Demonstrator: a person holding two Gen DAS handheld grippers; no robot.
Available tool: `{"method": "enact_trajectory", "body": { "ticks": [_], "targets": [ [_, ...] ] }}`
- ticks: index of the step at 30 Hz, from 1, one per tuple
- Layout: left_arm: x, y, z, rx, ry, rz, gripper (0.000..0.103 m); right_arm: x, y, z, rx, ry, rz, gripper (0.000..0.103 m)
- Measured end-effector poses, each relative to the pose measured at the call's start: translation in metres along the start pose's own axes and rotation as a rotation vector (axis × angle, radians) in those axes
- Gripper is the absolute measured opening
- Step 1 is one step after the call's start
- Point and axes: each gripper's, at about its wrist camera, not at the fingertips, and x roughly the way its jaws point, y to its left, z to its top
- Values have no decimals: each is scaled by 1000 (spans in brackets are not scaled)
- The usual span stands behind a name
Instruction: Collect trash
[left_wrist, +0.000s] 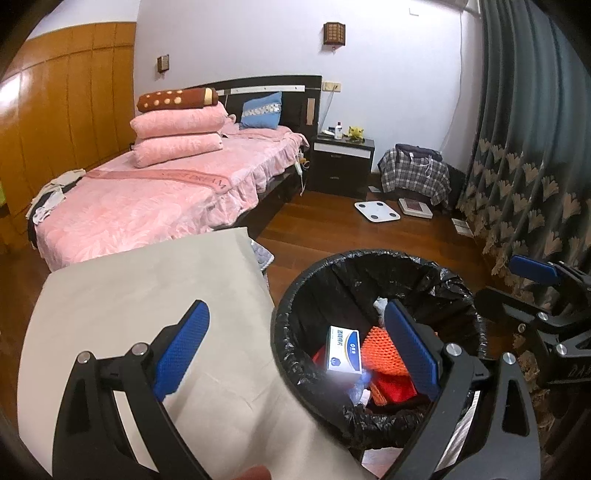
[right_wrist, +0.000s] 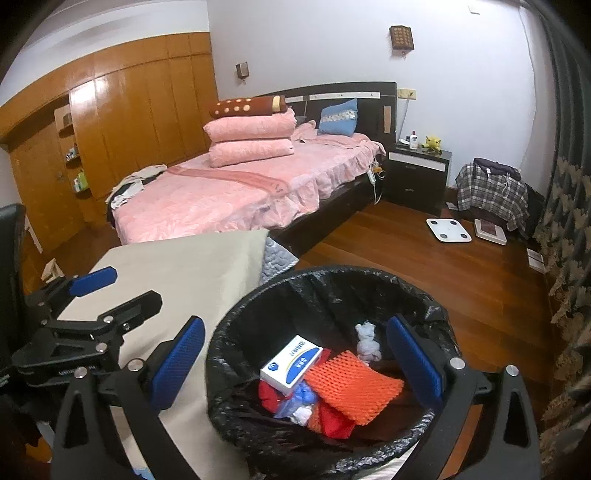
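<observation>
A black-lined trash bin (left_wrist: 373, 266) (right_wrist: 332, 280) stands beside a beige-covered table (left_wrist: 147, 288) (right_wrist: 177, 266). Inside lie a white and blue box (left_wrist: 344, 350) (right_wrist: 291, 363), orange foam netting (left_wrist: 380, 349) (right_wrist: 352, 384), red wrapping (right_wrist: 334, 415), blue plastic (right_wrist: 304, 395) and a crumpled white tissue (right_wrist: 367, 339). My left gripper (left_wrist: 299, 350) is open and empty, straddling the bin's left rim. My right gripper (right_wrist: 295, 362) is open and empty above the bin. The right gripper shows at the right of the left wrist view (left_wrist: 532, 271); the left gripper shows at the left of the right wrist view (right_wrist: 94, 282).
A pink bed (left_wrist: 147, 192) (right_wrist: 240, 192) with stacked pillows stands behind the table. A dark nightstand (left_wrist: 341, 162) (right_wrist: 417, 173), two floor scales (left_wrist: 376, 211) (right_wrist: 448, 229), a chair with plaid clothing (left_wrist: 415, 173) and patterned curtains (left_wrist: 517, 166) stand beyond on the wooden floor.
</observation>
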Motion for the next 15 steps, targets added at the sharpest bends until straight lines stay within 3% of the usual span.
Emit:
{"method": "enact_trajectory", "body": {
  "ticks": [15],
  "targets": [
    [-48,5,2,-8,-84,23,93,-28,17,10,-19,-54,25,97]
  ]
}}
